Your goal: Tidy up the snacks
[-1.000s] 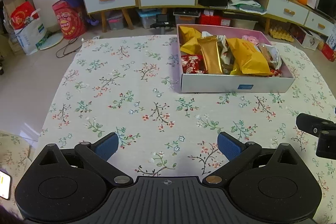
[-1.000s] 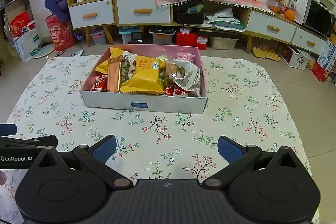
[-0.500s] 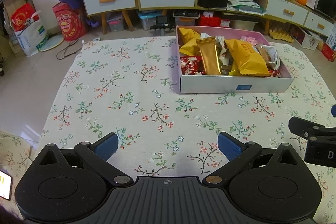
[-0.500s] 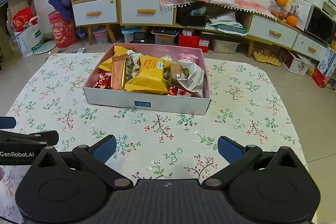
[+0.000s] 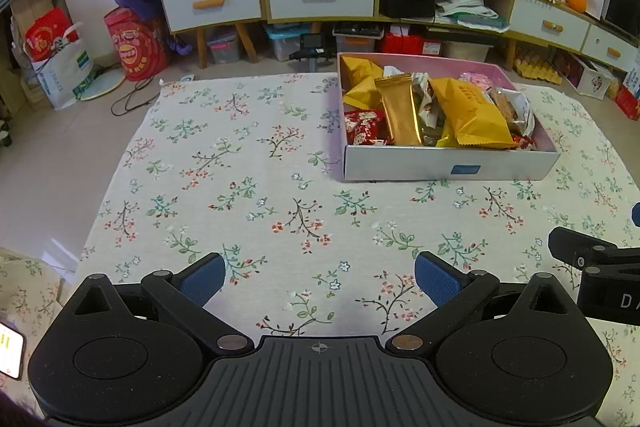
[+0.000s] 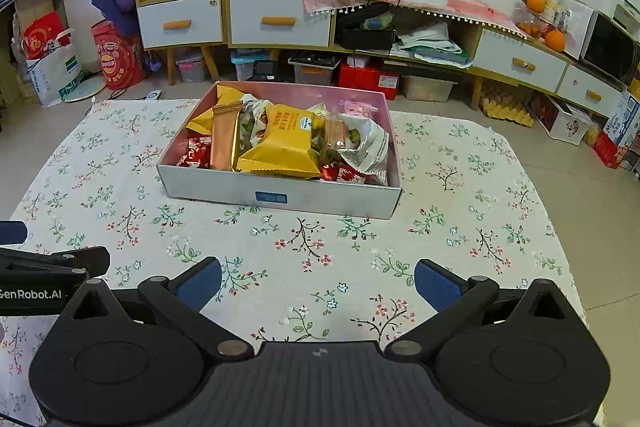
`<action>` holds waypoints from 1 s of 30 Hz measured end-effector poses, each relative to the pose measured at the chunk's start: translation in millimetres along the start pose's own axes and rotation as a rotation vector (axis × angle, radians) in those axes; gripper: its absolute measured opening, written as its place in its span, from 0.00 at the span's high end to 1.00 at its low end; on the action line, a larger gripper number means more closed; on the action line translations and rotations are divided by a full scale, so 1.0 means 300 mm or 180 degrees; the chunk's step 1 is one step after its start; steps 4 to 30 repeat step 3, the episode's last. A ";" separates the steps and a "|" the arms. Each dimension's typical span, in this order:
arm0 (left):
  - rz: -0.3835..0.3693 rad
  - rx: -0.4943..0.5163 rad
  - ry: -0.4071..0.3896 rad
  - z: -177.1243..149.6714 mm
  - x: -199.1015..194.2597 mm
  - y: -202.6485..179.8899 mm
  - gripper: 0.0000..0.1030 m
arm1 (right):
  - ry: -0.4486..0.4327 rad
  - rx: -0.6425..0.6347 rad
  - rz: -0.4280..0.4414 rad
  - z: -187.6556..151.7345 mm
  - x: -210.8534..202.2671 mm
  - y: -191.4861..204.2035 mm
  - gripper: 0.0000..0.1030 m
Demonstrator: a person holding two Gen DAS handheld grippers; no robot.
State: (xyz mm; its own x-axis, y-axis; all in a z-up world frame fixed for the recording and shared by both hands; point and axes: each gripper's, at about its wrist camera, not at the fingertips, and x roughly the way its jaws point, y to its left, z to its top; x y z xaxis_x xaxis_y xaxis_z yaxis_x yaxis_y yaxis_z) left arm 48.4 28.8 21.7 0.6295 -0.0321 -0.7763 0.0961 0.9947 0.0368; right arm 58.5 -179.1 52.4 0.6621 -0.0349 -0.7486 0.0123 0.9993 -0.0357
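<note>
Floral tablecloth (image 6: 460,227) carries the snack box (image 6: 280,193) at its far side; left gripper (image 5: 318,277) and right gripper (image 6: 318,283) hover spread apart, holding nothing

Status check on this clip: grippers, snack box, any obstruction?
Left gripper open, empty. Right gripper open, empty, short of the box. White cardboard box full of snack packets, on floral tablecloth. Path unobstructed.

One box (image 6: 280,193) ahead of the gripper holds roughly three yellow packets (image 6: 286,143), one gold bar (image 6: 225,139), and a few red wrappers (image 6: 197,153); the rest is too jumbled to count.
</note>
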 end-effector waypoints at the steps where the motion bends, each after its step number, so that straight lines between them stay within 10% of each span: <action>1: 0.0006 0.0008 -0.0004 0.000 0.000 -0.001 0.01 | 0.0001 -0.0004 0.0000 -0.001 -0.001 0.000 0.23; 30: 0.0003 0.0024 -0.0002 0.001 0.001 -0.004 0.01 | 0.0002 -0.0009 0.0001 -0.002 0.000 0.000 0.23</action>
